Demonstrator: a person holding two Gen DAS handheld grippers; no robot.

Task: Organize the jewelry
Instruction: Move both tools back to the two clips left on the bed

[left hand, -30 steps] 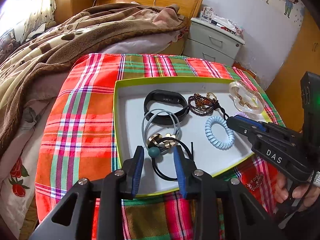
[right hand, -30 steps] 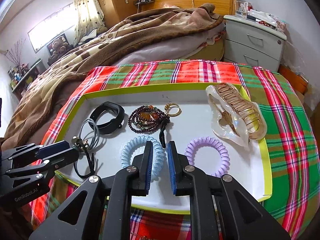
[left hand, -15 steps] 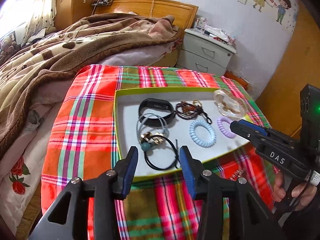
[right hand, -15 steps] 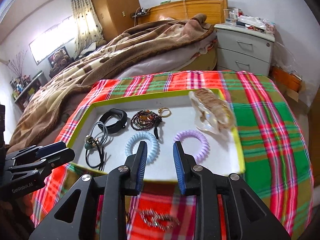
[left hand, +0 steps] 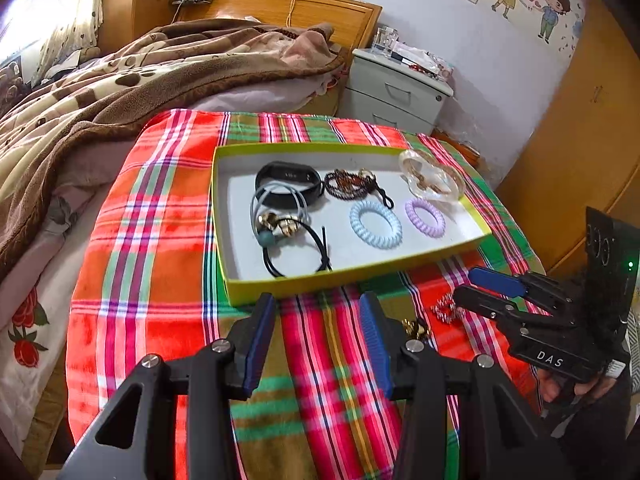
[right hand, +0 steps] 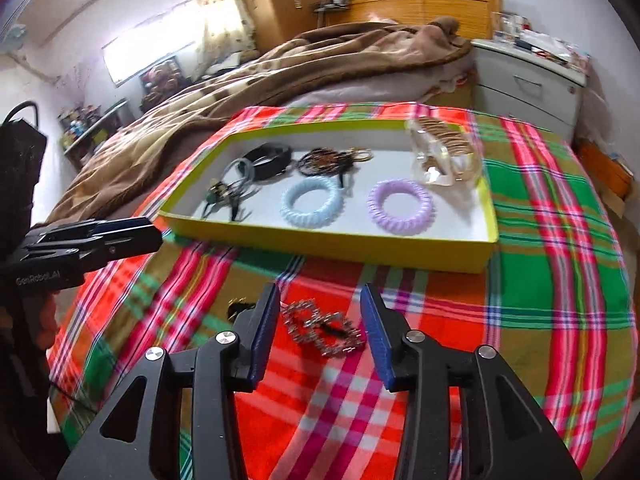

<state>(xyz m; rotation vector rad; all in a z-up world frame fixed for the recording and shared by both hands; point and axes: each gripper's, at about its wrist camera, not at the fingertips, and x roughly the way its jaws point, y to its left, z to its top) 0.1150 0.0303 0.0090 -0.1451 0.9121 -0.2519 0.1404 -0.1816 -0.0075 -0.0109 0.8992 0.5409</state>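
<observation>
Right tongs [right hand: 320, 332] have just been opening, empty, around the sparkly clip [right hand: 323, 331] lying outside the tray [right hand: 332, 246], probably to collect it; left tongs [left hand: 318, 338] released too.

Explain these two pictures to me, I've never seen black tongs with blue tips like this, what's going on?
There is no machine here: a person holds one hand-held gripper in each hand, and each carries a camera looking along its fingers. One picture comes from the left hand-held gripper, the other from the right hand-held gripper. Both are open and hold nothing; the right one's jaws have just been opening. On the plaid cloth sits a yellow-green tray with hair ties, bracelets and a clear hair claw. A rhinestone hair clip lies outside it, between the right fingers.
</observation>
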